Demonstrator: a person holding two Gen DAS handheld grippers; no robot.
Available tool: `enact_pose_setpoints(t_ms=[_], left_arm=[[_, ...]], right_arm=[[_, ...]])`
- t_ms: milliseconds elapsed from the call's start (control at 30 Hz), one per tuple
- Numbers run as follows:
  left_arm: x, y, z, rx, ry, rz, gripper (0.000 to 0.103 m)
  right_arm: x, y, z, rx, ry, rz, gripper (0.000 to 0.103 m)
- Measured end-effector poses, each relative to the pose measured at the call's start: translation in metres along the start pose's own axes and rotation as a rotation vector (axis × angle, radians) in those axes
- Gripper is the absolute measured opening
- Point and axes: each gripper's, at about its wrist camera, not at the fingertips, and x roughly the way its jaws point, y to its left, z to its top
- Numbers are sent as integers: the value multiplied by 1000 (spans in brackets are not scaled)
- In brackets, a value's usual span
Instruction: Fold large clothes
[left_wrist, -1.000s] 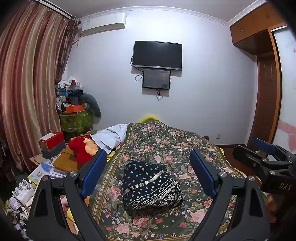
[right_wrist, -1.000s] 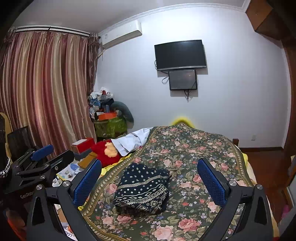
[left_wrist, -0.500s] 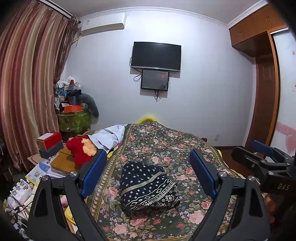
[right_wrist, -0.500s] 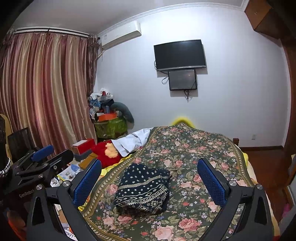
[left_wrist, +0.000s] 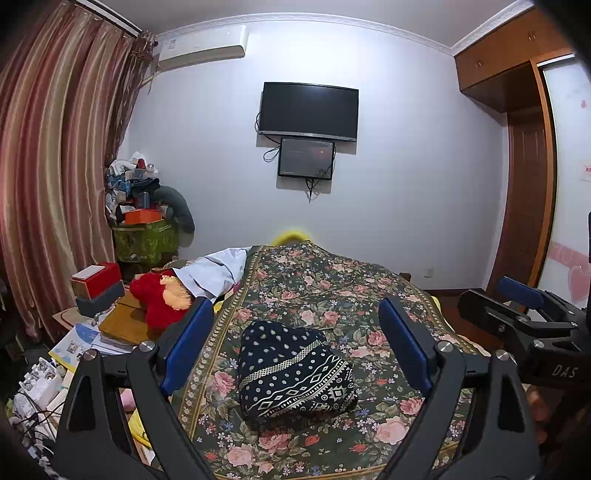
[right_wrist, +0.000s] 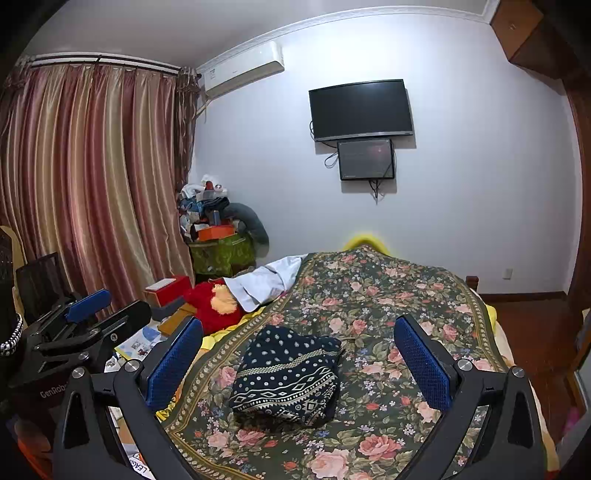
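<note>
Grippers are both hovering wide open and empty, left gripper and right gripper, above the folded dark patterned garment lying compact on the floral bedspread, barely shifting since a second ago, suggesting folding is finishing.

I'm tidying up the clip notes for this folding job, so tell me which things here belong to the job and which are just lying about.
Belongs to the job:
- navy patterned garment, lying folded on the floral bedspread
- left gripper, open, holding nothing
- right gripper, open, holding nothing

Just lying about:
- red plush toy
- white cloth
- red box
- booklets
- TV
</note>
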Motion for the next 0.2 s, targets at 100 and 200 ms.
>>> enact_pose_setpoints(t_ms=[100,200], left_arm=[[0,1,0,1,0,-1,91],[3,6,1,4,7,-7,91]], right_arm=[[0,1,0,0,0,-1,103],[0,1,0,0,-1,-3,103]])
